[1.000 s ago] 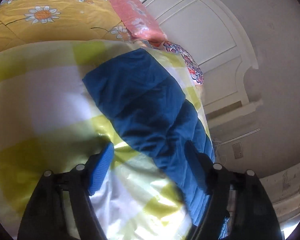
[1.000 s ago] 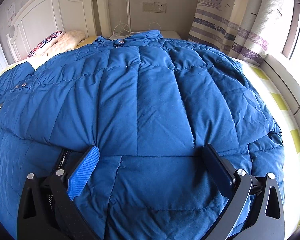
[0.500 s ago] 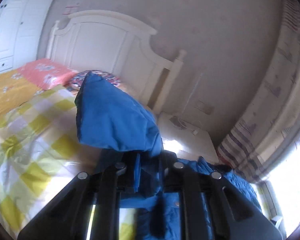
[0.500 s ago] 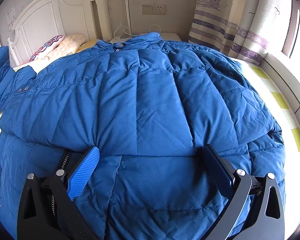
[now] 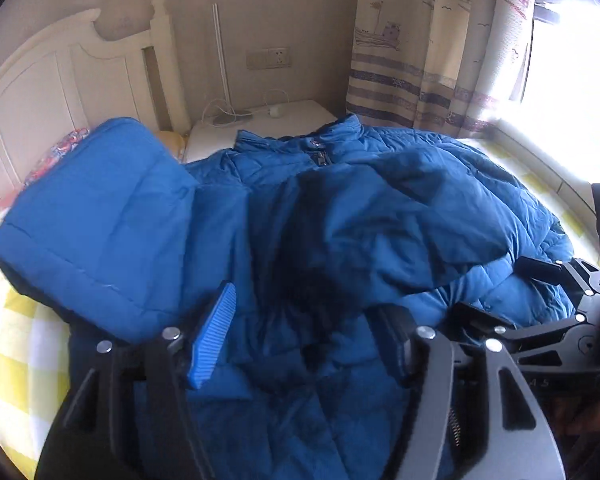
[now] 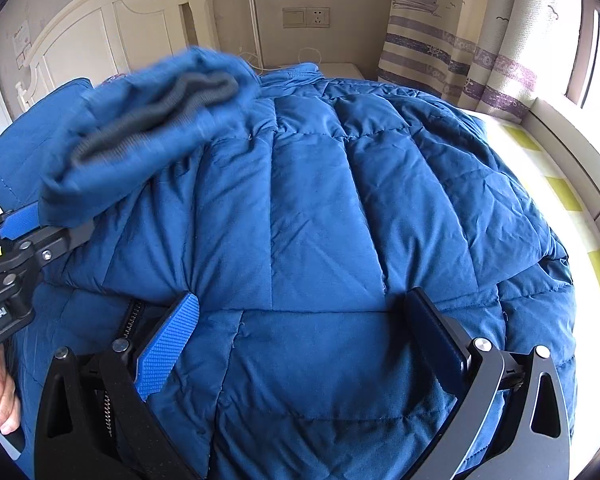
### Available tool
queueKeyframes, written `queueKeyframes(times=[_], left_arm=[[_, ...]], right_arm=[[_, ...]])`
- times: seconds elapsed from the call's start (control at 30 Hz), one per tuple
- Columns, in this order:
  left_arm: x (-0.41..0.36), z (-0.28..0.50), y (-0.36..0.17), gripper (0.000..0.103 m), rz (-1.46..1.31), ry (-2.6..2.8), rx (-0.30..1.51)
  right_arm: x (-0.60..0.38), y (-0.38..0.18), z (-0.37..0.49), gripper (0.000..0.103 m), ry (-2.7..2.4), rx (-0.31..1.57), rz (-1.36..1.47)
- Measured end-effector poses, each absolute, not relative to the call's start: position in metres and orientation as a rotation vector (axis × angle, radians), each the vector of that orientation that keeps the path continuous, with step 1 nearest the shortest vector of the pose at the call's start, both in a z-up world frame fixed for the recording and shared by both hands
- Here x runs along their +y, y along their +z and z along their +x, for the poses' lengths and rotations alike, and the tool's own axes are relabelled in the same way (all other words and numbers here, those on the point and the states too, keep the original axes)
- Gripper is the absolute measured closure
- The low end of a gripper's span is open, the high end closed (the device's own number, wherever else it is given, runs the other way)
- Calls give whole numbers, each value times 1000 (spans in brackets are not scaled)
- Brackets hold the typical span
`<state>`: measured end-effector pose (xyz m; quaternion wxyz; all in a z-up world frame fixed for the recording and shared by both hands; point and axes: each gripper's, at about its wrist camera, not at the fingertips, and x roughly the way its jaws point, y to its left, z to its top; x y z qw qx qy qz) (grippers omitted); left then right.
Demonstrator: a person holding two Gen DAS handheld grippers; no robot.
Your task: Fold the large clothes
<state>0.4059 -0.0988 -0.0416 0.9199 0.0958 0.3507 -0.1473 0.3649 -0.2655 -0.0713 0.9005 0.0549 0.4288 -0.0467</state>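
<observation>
Yellow-checked bedding [image 5: 16, 364] carries a puffy quilted blue jacket [image 6: 320, 208], spread wide, its sleeve [image 6: 140, 132] flopped across. The right gripper [image 6: 304, 340] gapes over it; the left gripper [image 5: 300, 344] is opening, nothing pinched. Farther off, the sleeve's cuff blurs.

The sleeve [image 6: 140, 128] is smeared by motion in the right wrist view — its grey cuff [image 6: 156, 116] is only a streak, and its stitching cannot be read. The left gripper [image 6: 32, 220] is cut by that picture's left edge; one blue pad shows, the other is under the sleeve. The jacket [image 5: 380, 216] hides most of the bed [image 5: 24, 352] — its hem runs off the bottom edge. Writing on the headboard's label [image 6: 22, 42] is too small to tell.
</observation>
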Motion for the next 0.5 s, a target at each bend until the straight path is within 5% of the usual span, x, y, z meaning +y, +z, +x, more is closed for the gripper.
queueKeyframes(times=[0.13, 0.23, 0.37, 0.5], left_arm=[[-64, 365, -17, 10, 210, -173, 568], [-28, 373, -27, 11, 168, 14, 628], [28, 404, -48, 48, -28, 115, 807], [25, 416, -58, 62, 48, 135, 821]], right_arm=[[-268, -71, 364, 4, -89, 882, 125], [-268, -71, 364, 4, -88, 882, 125], [-268, -71, 364, 4, -91, 883, 120], [-267, -71, 363, 4, -94, 878, 117]])
